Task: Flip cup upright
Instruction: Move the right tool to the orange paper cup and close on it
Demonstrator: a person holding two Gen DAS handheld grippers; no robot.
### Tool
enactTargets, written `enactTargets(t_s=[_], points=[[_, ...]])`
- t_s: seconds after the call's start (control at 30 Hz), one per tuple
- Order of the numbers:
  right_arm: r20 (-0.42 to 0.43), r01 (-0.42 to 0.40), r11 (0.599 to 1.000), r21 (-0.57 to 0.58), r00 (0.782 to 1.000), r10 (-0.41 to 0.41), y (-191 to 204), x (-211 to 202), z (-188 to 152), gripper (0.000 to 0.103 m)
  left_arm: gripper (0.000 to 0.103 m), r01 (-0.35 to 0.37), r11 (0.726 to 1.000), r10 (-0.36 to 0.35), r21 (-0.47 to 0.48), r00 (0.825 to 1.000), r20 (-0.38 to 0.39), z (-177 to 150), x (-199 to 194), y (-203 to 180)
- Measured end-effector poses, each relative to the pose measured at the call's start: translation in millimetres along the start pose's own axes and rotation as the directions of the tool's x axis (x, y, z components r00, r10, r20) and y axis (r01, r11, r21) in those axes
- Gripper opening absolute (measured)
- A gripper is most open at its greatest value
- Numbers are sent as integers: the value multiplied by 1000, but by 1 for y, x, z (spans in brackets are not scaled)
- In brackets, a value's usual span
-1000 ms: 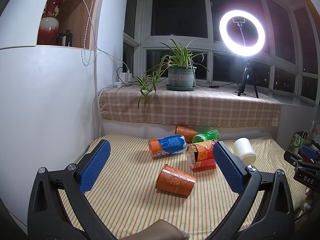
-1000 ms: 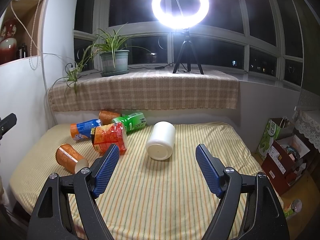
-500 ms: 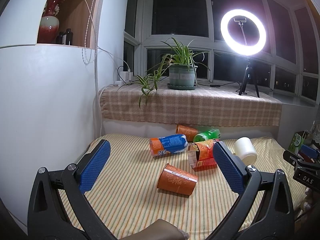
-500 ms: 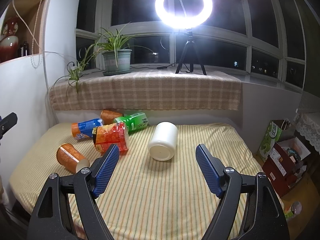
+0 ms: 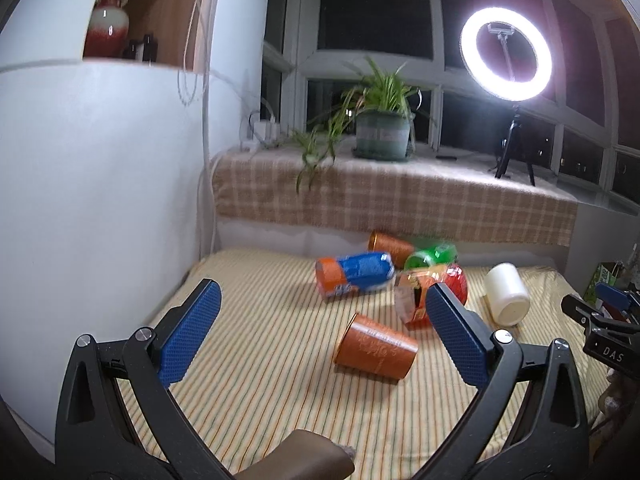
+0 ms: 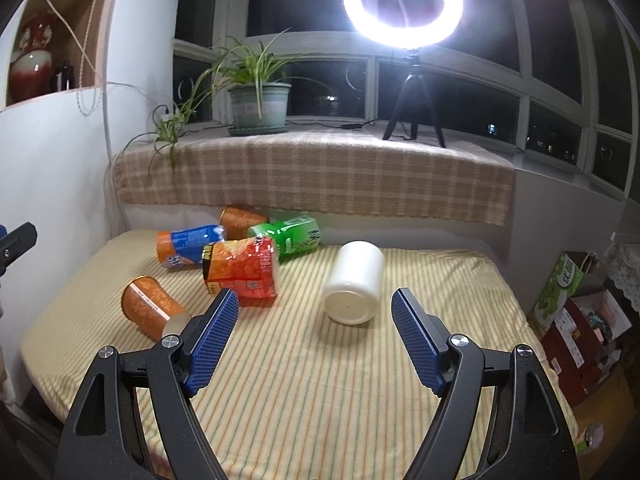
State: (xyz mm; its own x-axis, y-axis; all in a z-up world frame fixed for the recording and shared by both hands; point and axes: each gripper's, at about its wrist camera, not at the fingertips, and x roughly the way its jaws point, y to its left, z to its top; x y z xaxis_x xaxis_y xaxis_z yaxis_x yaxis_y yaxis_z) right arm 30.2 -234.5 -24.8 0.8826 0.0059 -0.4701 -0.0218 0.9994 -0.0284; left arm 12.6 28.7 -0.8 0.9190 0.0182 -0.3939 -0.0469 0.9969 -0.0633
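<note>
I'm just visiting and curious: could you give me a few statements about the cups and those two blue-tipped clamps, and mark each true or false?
1. The white cup stands upright on the striped cloth. False: it lies on its side.
2. Both the left gripper and the right gripper are open and hold nothing. True.
3. The nearer orange cup lies on its side. True.
4. The potted plant sits on the striped cloth among the cups. False: it sits on the checked windowsill behind.
5. The ring light is switched off. False: it glows brightly.
</note>
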Motion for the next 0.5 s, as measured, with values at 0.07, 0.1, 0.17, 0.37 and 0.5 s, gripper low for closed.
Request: enactTargets(t_s=[0.07,0.1,0.17,0.37,0.5], points=[[-8,-11,1000,-1,1000,11,3,5,-1,79,103,28,998,-32,-49,996,-83,-2,14,10],[-11,-14,1000,-2,1000,14,4,7,-1,79,103,46,996,-56,-82,991,-124,-4,21,15],[-15,-22,1000,-4,1000,22,6,11,-2,79,103,61,984,-97,-165,971,-218,-10,38,26],[-49,-83,996,-20,995,81,12,29,1,79,103,38,952,-142,-303,933,-329,-27,64,35],[-59,-121,992,-28,991,119,16,40,5,79,101,27,913,-195,-407,906,-377,-33,76,39]])
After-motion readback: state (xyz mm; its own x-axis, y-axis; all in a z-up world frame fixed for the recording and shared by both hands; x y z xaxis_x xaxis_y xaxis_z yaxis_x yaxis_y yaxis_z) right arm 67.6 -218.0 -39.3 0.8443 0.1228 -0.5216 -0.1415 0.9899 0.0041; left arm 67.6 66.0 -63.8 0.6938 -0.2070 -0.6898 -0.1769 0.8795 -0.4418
